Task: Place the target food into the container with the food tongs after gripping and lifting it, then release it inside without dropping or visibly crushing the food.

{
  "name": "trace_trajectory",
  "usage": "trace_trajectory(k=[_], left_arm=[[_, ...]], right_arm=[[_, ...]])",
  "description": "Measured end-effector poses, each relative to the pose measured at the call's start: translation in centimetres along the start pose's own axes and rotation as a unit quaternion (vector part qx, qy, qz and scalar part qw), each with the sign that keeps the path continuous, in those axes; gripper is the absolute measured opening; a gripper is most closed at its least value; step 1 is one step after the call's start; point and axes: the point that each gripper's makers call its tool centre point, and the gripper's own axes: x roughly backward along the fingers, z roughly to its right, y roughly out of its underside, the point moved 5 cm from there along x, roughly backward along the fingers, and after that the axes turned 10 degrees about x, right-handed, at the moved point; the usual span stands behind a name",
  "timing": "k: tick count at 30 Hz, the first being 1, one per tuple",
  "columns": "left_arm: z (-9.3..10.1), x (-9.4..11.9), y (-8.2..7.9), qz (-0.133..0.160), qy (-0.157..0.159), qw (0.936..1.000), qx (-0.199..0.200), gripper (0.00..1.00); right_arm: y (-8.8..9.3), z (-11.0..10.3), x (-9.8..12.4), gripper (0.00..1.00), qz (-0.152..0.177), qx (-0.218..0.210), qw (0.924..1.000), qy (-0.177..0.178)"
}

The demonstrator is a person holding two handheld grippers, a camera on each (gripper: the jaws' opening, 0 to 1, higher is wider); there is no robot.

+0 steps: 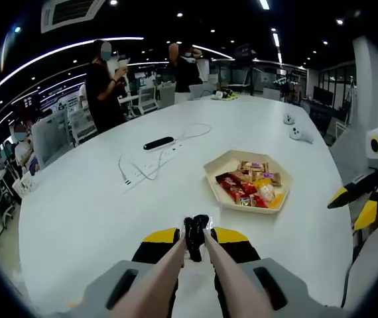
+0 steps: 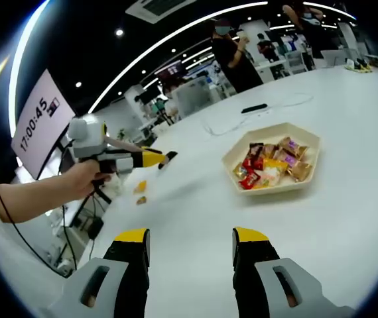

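My left gripper (image 1: 195, 237) is shut on the beige food tongs (image 1: 196, 233), whose black tips meet just ahead of the yellow jaws, above bare table. I cannot tell if anything sits between the tips. A beige hexagonal tray (image 1: 216, 165) of wrapped snacks lies ahead and to the right. In the right gripper view a hand holds the left gripper (image 2: 150, 158) over the table, with the tongs' tips (image 2: 169, 157) sticking out. Two small food pieces (image 2: 140, 188) lie on the table below it, left of the tray (image 2: 306, 182). My right gripper (image 2: 190, 238) is open and holds nothing.
A black bar with a white cable (image 1: 158, 143) lies beyond the tray. Two small white objects (image 1: 296, 130) sit at the far right of the white table (image 1: 83, 212). People (image 1: 103, 83) stand at the far edge. A screen (image 2: 40, 119) stands at the left.
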Motion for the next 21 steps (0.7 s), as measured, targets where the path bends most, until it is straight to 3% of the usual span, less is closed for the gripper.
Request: trace_trajectory(k=[9, 21], left_arm=[[1.4, -0.8, -1.9, 0.018, 0.014, 0.9997, 0.006, 0.16], [4.4, -2.5, -3.6, 0.008, 0.042, 0.9989, 0.017, 0.16]], right_arm=[[0.1, 0.4, 0.3, 0.5, 0.003, -0.007, 1.0, 0.003], [0.5, 1.0, 1.0, 0.5, 0.001, -0.014, 0.9999, 0.002]])
